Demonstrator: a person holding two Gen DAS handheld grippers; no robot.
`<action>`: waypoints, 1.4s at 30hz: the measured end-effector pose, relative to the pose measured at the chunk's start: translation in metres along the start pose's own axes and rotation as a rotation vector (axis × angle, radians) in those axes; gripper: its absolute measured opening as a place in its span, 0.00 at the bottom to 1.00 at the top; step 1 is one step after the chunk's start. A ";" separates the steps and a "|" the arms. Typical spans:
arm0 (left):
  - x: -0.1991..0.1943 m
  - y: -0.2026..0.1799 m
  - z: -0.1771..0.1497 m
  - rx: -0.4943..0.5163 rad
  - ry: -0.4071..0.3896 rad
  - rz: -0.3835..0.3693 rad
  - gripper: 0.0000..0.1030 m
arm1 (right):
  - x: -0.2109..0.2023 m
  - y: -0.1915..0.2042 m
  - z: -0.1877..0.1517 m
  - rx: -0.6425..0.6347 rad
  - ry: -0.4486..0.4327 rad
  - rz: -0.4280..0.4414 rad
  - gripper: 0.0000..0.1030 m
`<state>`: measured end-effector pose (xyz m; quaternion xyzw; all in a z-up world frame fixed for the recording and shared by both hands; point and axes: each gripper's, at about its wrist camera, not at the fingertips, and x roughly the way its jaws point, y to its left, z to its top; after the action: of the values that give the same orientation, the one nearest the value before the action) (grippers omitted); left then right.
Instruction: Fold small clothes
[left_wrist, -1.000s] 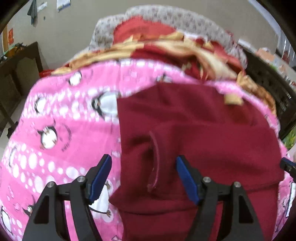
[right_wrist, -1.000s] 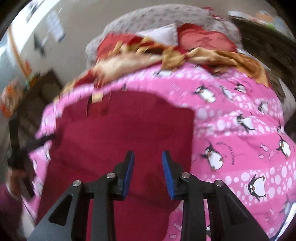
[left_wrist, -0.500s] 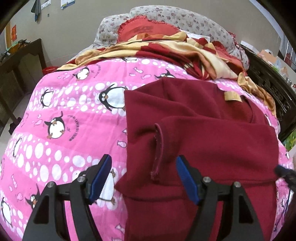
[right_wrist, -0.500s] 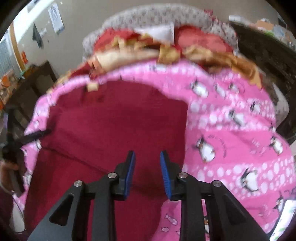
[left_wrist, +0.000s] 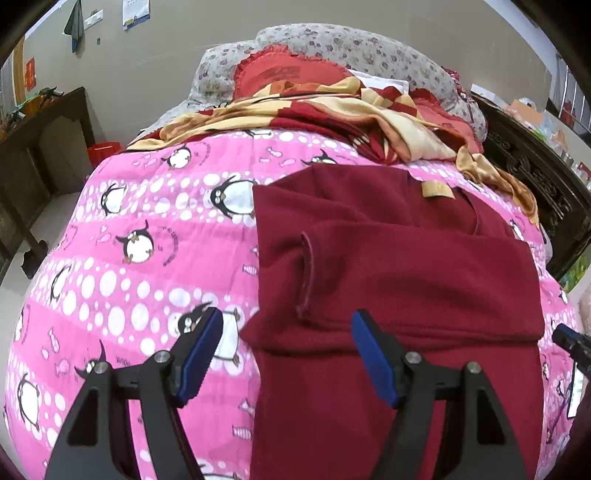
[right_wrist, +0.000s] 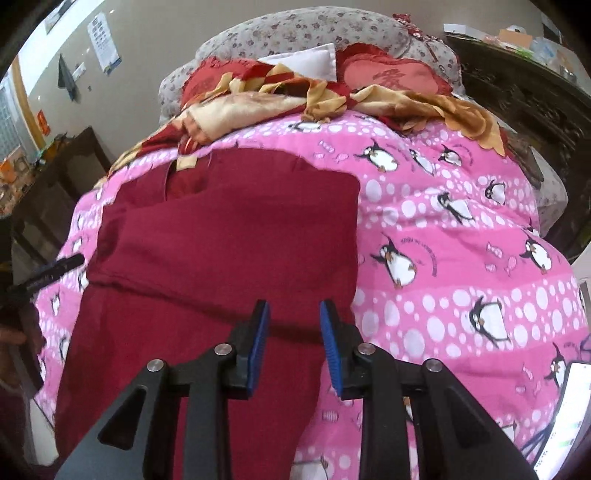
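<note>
Both grippers are hovering empty above the maroon garment (left_wrist: 399, 266): left gripper (left_wrist: 288, 350) gaping wide at its lower-left fold edge, right gripper (right_wrist: 294, 338) narrowly parted lower-centre.

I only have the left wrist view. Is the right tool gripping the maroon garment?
Observer: No. The right tool hovers over the maroon garment, its jaws a narrow gap apart with nothing between them.
Operator: What lies to the right of the garment?
Observer: A wide stretch of penguin quilt. The garment's right edge runs straight along it.
</note>
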<state>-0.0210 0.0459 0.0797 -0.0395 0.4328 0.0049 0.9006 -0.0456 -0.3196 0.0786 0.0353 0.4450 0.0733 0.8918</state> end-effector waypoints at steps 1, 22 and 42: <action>-0.001 0.000 -0.002 0.000 0.001 -0.001 0.74 | 0.000 0.002 -0.003 -0.004 -0.006 -0.011 0.29; -0.029 0.001 -0.052 0.006 0.023 -0.007 0.74 | -0.015 0.011 -0.043 0.027 0.021 0.060 0.34; -0.032 0.018 -0.074 -0.025 0.066 -0.031 0.74 | -0.010 0.006 -0.051 0.046 0.042 0.031 0.34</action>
<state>-0.0992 0.0588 0.0576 -0.0574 0.4613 -0.0053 0.8854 -0.0926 -0.3154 0.0569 0.0610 0.4645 0.0775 0.8801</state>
